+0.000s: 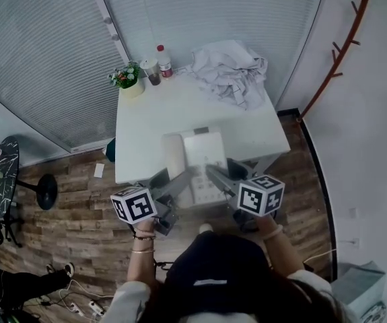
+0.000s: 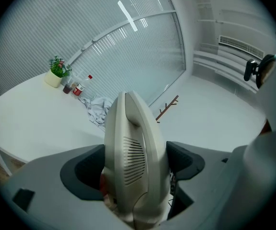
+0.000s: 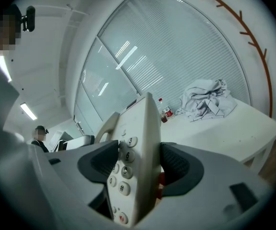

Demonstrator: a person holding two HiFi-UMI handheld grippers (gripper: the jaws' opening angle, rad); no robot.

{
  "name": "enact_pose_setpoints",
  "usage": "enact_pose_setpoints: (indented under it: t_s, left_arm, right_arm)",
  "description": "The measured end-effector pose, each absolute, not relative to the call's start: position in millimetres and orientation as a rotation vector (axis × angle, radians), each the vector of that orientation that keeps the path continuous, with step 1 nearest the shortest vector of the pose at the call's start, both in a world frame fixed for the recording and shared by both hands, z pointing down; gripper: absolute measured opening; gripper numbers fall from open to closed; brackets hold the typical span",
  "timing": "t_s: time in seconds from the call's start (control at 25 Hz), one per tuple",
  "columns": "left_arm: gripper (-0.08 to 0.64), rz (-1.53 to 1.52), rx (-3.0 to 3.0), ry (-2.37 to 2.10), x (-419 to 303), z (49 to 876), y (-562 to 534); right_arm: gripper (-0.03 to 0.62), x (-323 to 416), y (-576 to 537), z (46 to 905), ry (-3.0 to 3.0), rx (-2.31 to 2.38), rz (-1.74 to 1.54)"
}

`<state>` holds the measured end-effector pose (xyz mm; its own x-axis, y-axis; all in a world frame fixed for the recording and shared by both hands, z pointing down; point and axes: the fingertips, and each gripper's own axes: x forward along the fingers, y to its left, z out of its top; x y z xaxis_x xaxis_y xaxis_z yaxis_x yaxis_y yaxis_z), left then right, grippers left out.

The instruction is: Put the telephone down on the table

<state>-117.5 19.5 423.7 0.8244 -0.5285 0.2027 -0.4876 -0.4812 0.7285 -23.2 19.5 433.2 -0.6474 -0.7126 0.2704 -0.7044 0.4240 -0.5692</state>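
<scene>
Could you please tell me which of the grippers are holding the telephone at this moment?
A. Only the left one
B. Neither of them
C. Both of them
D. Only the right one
C: the left gripper is clamped on the handset side of the telephone, and the right gripper is clamped on its keypad edge.

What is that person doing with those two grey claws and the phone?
A person holds a cream plastic desk telephone with two hand-held claws. The left claw is shut on the handset side, and the right claw is shut on the keypad side. The telephone hangs over the near edge of the white table and does not look set down yet. A crumpled white cloth, a small potted plant and a red-capped bottle sit at the table's far end.
</scene>
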Motion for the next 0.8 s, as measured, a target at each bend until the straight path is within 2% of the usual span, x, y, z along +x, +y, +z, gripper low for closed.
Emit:
enact_pose_setpoints:
  t_s: [0.8]
  left_arm:
    - [0.4, -0.062, 2.145, -0.705, -112.8, 433.4, -5.3]
  right_arm:
    - [0.276, -19.5, -3.4, 442.6, 2.623, -1.351, -1.068]
